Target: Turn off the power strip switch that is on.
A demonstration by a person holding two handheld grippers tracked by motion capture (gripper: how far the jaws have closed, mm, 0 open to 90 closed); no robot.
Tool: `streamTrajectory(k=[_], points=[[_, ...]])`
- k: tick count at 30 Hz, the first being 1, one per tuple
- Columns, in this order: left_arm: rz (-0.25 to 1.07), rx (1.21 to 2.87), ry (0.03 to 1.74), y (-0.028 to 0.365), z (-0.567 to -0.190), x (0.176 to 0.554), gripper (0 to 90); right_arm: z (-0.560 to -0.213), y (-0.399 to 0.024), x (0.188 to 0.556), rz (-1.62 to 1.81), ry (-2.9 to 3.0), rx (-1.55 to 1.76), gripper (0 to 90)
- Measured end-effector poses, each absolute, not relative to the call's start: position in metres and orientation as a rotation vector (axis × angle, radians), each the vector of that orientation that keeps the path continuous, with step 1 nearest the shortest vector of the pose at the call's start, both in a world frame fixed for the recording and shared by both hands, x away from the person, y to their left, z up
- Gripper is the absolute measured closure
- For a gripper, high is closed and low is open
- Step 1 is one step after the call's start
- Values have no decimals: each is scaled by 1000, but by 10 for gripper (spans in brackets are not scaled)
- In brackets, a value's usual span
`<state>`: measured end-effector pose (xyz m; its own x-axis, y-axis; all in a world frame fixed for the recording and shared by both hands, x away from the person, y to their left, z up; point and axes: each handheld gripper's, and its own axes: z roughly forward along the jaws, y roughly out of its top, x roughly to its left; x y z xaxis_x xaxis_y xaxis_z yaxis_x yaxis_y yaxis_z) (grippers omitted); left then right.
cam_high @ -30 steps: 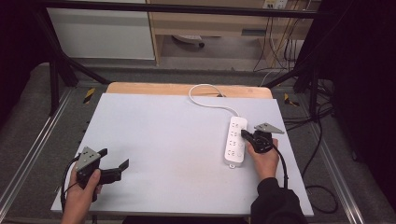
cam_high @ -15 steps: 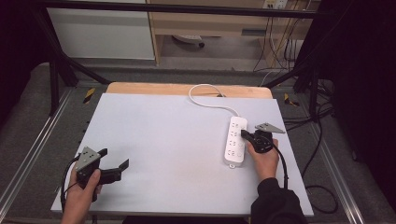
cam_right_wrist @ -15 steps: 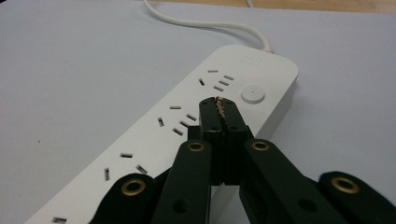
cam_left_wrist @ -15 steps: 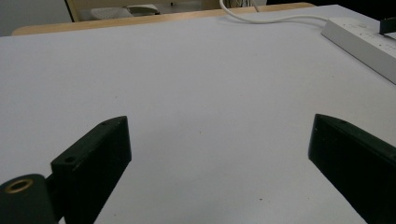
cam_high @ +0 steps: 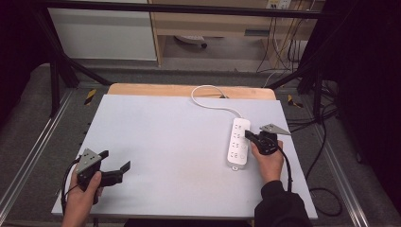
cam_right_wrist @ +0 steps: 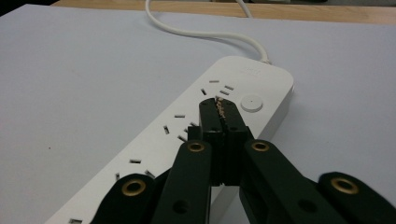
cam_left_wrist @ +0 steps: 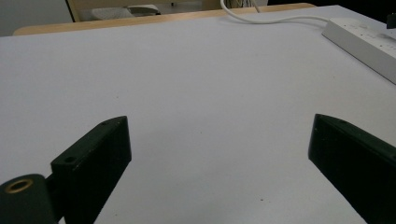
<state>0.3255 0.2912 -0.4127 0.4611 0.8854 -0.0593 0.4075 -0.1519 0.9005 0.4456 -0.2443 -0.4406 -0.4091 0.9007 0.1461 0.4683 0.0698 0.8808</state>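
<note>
Two hand-held grippers mine, right hand-held gripper point(cam_right_wrist: 219, 109) clamped on black plug above long white plastic power strip point(cam_high: 238, 143), left hand-held gripper point(cam_left_wrist: 219, 154) apart over smooth grey bench point(cam_high: 165, 132).

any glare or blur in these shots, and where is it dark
High view: even light on the table, no glare, dark edges. Left gripper view: near jaws soft, power strip sharper. Right gripper view: strip crisp, jaws slightly soft, faint shadow beneath.

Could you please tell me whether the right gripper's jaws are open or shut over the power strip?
Shut. In the right gripper view, the right gripper has its black jaws pressed together, tips over the white power strip.
</note>
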Motion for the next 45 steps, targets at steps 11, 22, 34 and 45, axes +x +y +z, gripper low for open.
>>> streamTrajectory(k=[11, 22, 34, 45], points=[[623, 1752, 1110, 291, -413, 325, 58, -431, -246, 442, 1327, 1907, 1353, 875], [622, 1751, 1114, 292, -413, 326, 58, -424, -244, 439, 1385, 1887, 1333, 702], [619, 1746, 1119, 292, -413, 326, 59, -412, -245, 438, 1449, 1839, 1335, 329], [621, 1741, 1118, 293, -413, 326, 59, -401, -242, 438, 1423, 1843, 1371, 21]])
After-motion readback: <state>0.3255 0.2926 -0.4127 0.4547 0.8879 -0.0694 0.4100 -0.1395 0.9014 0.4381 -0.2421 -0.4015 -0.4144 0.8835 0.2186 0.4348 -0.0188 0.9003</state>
